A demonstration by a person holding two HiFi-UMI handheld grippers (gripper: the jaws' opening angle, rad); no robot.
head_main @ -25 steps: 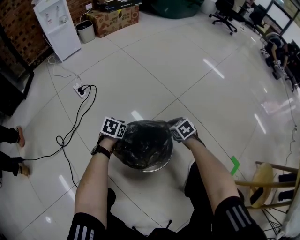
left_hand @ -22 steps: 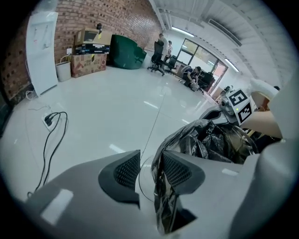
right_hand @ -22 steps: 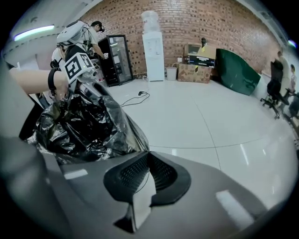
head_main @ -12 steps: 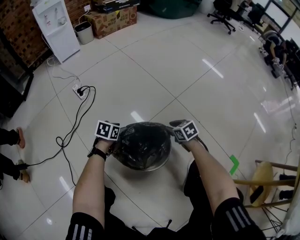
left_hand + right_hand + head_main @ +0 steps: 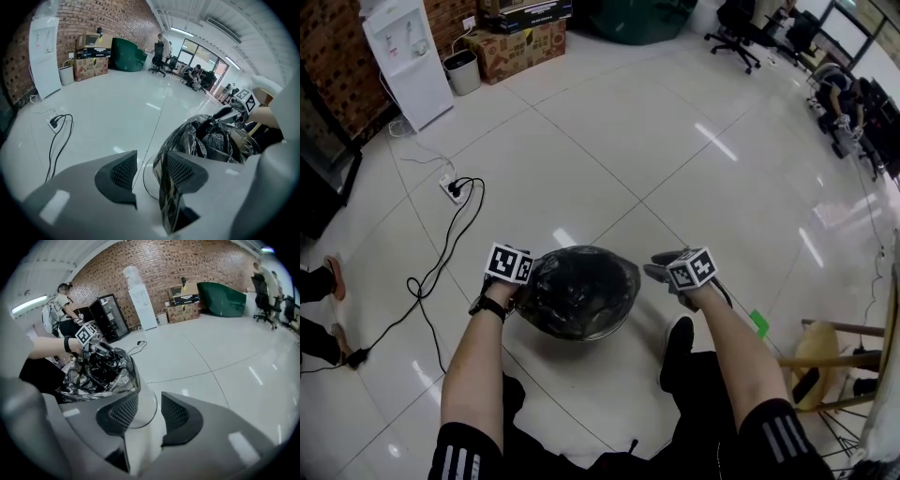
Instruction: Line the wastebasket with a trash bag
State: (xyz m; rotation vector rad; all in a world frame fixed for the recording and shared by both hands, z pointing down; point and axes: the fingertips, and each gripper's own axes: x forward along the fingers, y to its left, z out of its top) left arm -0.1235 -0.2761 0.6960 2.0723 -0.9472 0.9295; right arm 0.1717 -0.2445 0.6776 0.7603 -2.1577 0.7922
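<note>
Far left of the wastebasket [image 5: 145,401]: a white power strip [image 5: 455,187] with a thin black cable looping across the floor [image 5: 609,141]. The floor is large pale tiles, hard and glossy, with bright reflections.

Left rim of the wastebasket: left gripper [image 5: 151,169], grey matte plastic with ribbed dark pads. Its jaws have just been opening and stand apart. A fold of black film lies against the inner pad of the jaw nearer the basket. The other pad is clear of it, so nothing is pinched.

Centre: the wastebasket is round, with a smooth pale wall that looks faintly translucent. The trash bag [image 5: 577,291] sits in it. The bag is thin black plastic, crinkled and shiny, drawn over the rim on the sides seen. Its loose folds fill the basket's mouth.

Just right of the wastebasket, apart from it: right gripper [image 5: 149,414], same build. Its jaws have just been opening and stand apart. Only basket wall and floor show between them.

Farther right: a short strip of green tape [image 5: 757,322] on the tile, then a wooden chair [image 5: 834,361].
</note>
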